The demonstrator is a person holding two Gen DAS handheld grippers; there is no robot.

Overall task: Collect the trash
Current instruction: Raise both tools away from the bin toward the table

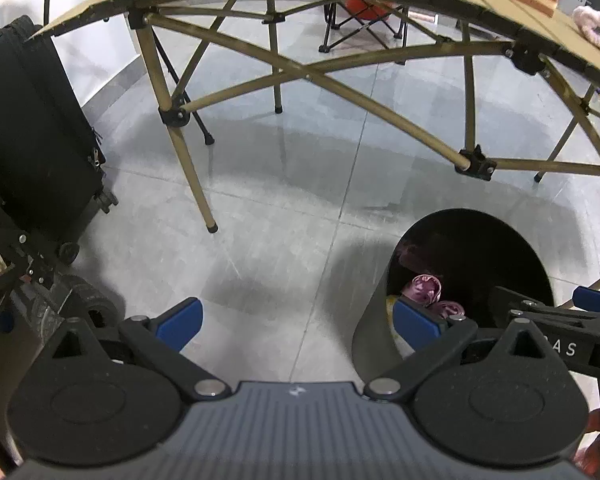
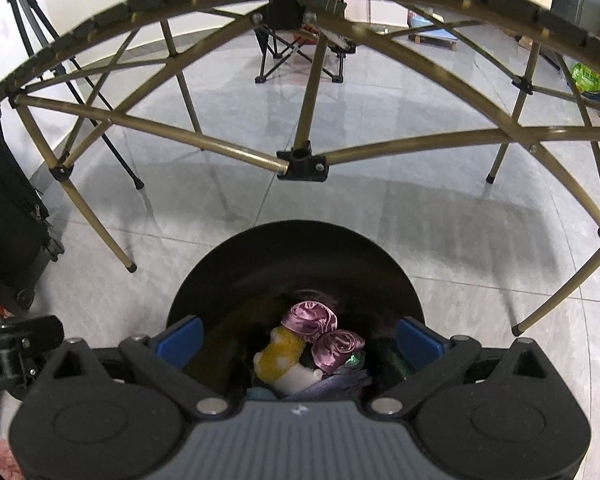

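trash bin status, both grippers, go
Left gripper open, empty, beside the bin. Right gripper open, empty, above it. Trash inside. Nothing in the way.

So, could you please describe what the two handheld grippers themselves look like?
The left gripper and right gripper look identical: black linkage arms with silver pivot pins, round black housings, blue finger pads and a ribbed grey body with a small white logo.

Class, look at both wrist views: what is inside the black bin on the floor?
Inside the black bin lie pink satin scraps, a yellow-and-white fuzzy piece and purple fabric. The right gripper, open, hides the near part; the bottom stays covered.
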